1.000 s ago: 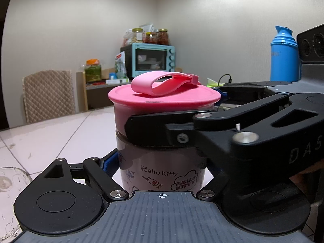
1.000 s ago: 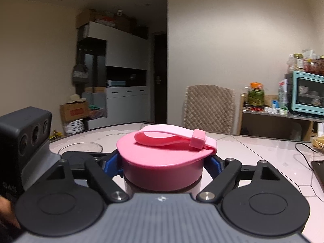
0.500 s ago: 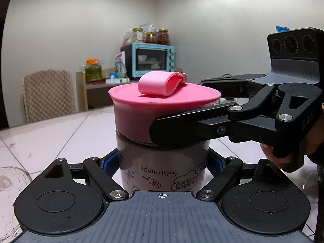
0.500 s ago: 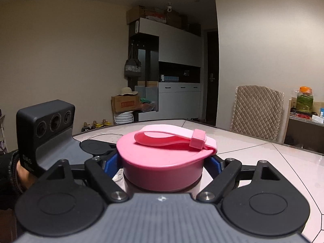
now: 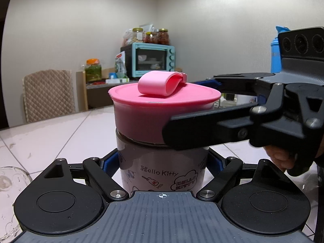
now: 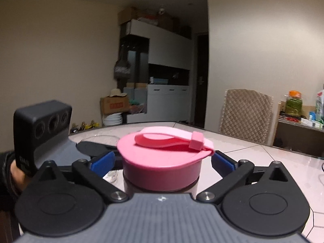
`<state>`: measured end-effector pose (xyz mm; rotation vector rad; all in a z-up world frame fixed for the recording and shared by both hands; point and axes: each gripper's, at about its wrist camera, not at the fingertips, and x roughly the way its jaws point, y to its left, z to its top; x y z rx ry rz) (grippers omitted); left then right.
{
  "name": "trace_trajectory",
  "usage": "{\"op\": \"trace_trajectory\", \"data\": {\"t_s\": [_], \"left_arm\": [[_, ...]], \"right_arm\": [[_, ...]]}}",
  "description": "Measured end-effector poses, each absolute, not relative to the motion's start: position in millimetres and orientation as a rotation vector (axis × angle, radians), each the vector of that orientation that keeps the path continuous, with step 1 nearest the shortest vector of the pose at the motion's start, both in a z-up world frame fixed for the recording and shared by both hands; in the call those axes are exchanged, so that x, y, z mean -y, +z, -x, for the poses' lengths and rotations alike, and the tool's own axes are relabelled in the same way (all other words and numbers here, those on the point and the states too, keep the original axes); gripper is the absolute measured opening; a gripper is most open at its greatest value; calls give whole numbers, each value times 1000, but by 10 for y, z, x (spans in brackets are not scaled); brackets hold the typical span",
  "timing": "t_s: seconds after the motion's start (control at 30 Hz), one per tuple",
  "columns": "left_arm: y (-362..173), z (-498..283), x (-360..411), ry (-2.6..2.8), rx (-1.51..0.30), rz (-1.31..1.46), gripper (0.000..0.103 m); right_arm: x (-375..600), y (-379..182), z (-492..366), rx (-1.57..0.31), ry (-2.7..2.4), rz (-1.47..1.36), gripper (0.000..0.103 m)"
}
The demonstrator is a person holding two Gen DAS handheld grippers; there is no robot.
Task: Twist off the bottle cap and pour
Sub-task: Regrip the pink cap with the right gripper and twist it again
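Hello Kitty bottle (image 5: 162, 168): pale body with cartoon print, standing upright on the white tiled desk (image 5: 60, 133). Its place relative to the desk's edges cannot be told from these views.

Pink cap (image 5: 162, 109): wide screw lid with a folded pink carry strap (image 5: 162, 83) lying on top; it sits on the bottle's neck, level, with a dark seam showing below its skirt.

Left gripper (image 5: 162, 164): pinching the bottle's body low down, a blue-padded finger (image 5: 111, 162) pressed against each side.

Right gripper (image 6: 162, 162): reaches in from the side at cap height. Its jaws have just been opening and now stand spread, the cap between them; in the right wrist view a clear gap shows between each blue pad (image 6: 102, 162) and the cap's skirt, so nothing is gripped. From the left wrist view one black finger (image 5: 206, 129) crosses in front of the cap's lower edge.

Hand (image 5: 279, 158): part of the person's hand is visible under the right gripper's body.

Glass vessel (image 5: 10, 182): clear, empty-looking, on the desk near the left gripper, only partly in view.

Background items, well apart from the bottle:
- quilted chair back (image 5: 47, 95) at the desk's far side;
- turquoise toaster oven (image 5: 151, 59) on a side shelf, with jars (image 5: 149, 35) on top;
- green jar with orange lid (image 5: 93, 69) beside it;
- blue flask (image 5: 276, 52), partly hidden behind the right gripper;
- white cabinet (image 6: 164, 81) and cardboard box (image 6: 115, 105) across the room.
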<state>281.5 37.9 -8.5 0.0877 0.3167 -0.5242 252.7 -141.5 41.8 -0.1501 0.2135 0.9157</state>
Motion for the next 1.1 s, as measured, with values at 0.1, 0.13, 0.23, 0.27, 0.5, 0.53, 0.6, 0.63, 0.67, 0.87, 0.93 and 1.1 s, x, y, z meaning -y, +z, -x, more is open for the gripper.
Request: {"op": "trace_trajectory", "data": {"t_s": [0.1,0.13,0.23,0.27,0.5,0.53,0.6,0.63,0.67,0.87,0.93,1.1], "left_arm": [[-86,-2820,-384,-524,-317,-87,89],[-87,-2823,-384,-524,-317,-87,89],[-88,-2829,-387,-525,-317,-87,89],[-88,-2829,-383,-525,-317,-87,89],[-86,-2836,-381,-524,-317,-88,90],[-86,-2836,-382,-524,-317,-88,90],[-86,-2835,-383,-524,-317,-88,90],[-85,-2835,-384,-524,-317,-88,90],[-86,-2836,-384,-524,-317,-88,90],[-87,-2838,-384,-524,-317,-88,90],[-87,-2841,-387,-524,-317,-87,90],[-90,-2845,-384,-524,-317,-87,90]], "right_arm": [[1408,423,-2500,-219,891,139,103],[1408,423,-2484,-221,880,129,103],[1416,429,-2429,-210,846,94,103],[1416,425,-2418,-206,838,90,103],[1342,362,-2353,-200,740,89,103],[1334,345,-2358,-200,729,83,103],[1331,310,-2362,-210,719,73,103],[1318,294,-2372,-216,715,70,103],[1313,284,-2372,-218,714,70,103],[1228,275,-2320,-202,672,67,103],[1194,285,-2313,-201,653,70,103],[1116,269,-2310,-214,607,77,102]]}}
